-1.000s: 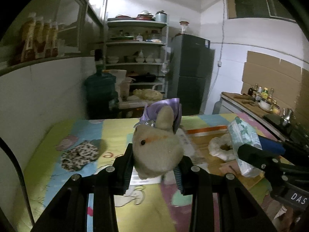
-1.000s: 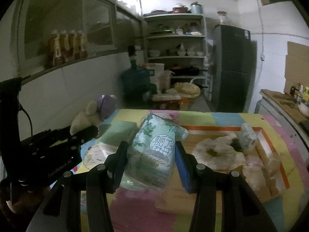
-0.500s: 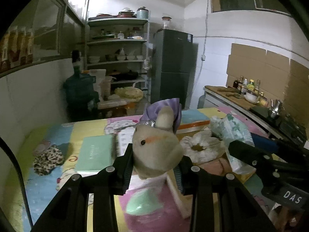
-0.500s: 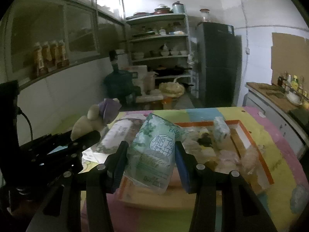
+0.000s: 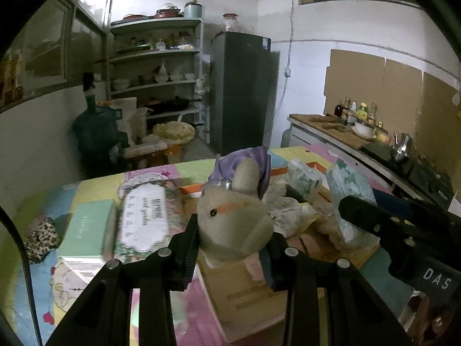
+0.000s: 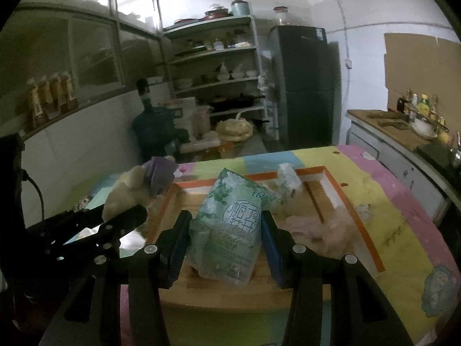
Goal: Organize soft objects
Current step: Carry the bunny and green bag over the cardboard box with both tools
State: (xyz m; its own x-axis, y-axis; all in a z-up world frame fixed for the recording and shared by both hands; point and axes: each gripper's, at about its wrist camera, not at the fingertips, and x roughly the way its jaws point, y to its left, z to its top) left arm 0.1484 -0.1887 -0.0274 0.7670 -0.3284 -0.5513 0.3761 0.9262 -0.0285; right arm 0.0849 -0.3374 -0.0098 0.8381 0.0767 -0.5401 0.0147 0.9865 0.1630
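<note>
Pinching a beige plush toy (image 5: 234,225) with a purple bow, my left tongs (image 5: 230,248) hold it above the near left corner of the cardboard box (image 5: 250,285) on the patchwork-covered surface (image 6: 383,201). My right tongs (image 6: 224,242) grip a green floral tissue pack (image 6: 230,225) over the same orange-rimmed box, where crumpled plastic bags (image 6: 317,225) lie. Left of the box rest a floral packet (image 5: 147,216), a mint-green booklet (image 5: 89,230) and a leopard-print scrunchie (image 5: 40,236).
</note>
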